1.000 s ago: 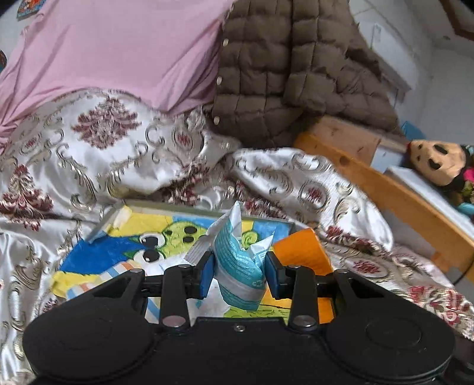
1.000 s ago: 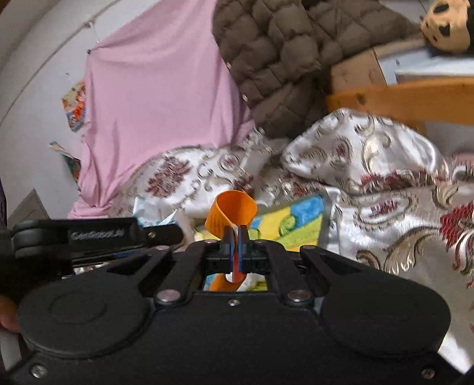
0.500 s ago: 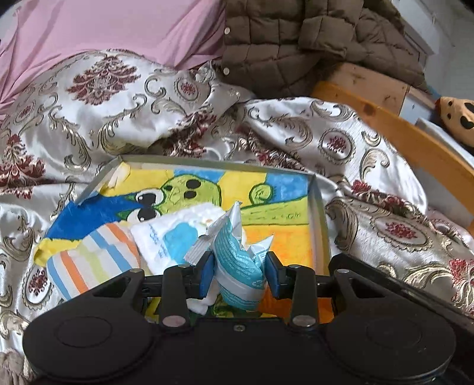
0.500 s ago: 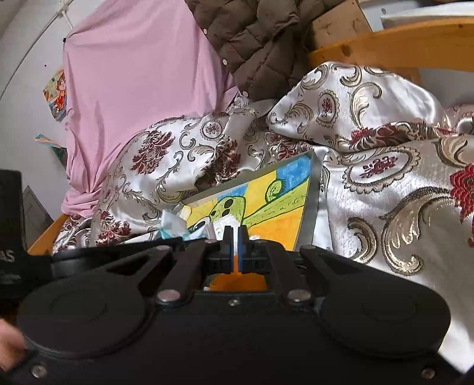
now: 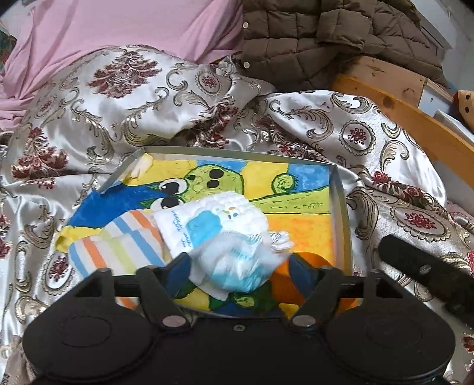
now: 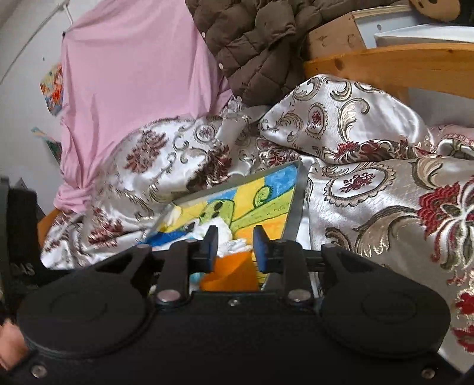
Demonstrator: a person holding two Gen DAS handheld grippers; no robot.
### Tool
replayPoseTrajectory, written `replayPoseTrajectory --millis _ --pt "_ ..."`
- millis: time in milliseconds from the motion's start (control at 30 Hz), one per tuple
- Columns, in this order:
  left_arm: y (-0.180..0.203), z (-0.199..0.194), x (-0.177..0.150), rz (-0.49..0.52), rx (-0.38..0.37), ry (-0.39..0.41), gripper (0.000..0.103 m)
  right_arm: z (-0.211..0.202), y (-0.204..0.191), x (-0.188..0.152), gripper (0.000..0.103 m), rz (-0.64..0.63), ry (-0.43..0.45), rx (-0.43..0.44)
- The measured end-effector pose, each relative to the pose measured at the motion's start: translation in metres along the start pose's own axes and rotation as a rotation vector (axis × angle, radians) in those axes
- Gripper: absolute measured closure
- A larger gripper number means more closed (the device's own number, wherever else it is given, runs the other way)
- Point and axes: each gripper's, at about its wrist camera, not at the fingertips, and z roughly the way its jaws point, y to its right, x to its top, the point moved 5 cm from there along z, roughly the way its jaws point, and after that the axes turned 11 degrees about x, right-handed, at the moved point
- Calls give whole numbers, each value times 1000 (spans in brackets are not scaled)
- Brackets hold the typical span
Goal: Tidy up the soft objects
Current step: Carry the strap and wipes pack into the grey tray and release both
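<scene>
A metal tray [image 5: 340, 189] with a cartoon picture lies on the bed. In it lie a striped cloth [image 5: 115, 248], a white and blue diaper [image 5: 216, 219] and an orange cloth [image 5: 311, 260]. My left gripper [image 5: 238, 266] is open, its fingers spread around a blue and white diaper pack [image 5: 237, 266] that lies loose between them over the tray. My right gripper [image 6: 234, 247] is open just above the orange cloth [image 6: 231, 272], at the tray's near right corner [image 6: 297, 207].
Satin patterned bedding [image 5: 118, 97] surrounds the tray. A pink sheet [image 5: 118, 26] and a brown quilted jacket [image 5: 311, 38] hang at the back. A wooden bed frame [image 5: 414, 127] runs along the right, with a plush toy [image 5: 466, 103] beyond it.
Both grippers came down to the tray and opened. The left let go of the diaper pack; the right let go of the orange cloth, which now lies in the tray.
</scene>
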Motion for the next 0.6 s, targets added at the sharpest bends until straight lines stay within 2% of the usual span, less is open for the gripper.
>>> replayPoseTrajectory --millis 167,233,300,467,600 --pt "-10 -19 -1 -23 -2 13 17 -26 -1 5 70 49 39 12" --pt "-16 -32 -2 -43 -7 27 15 -39 -7 8 66 38 57 6" --pt "-23 -47 -3 -58 -17 43 13 -52 -14 12 57 27 81 11" --pt "-44 -92 -4 -113 -44 126 5 -88 -42 21 50 -53 152 11" --pt "-61 -133 -7 -135 -64 206 1 -116 -62 20 20 -106 203 20"
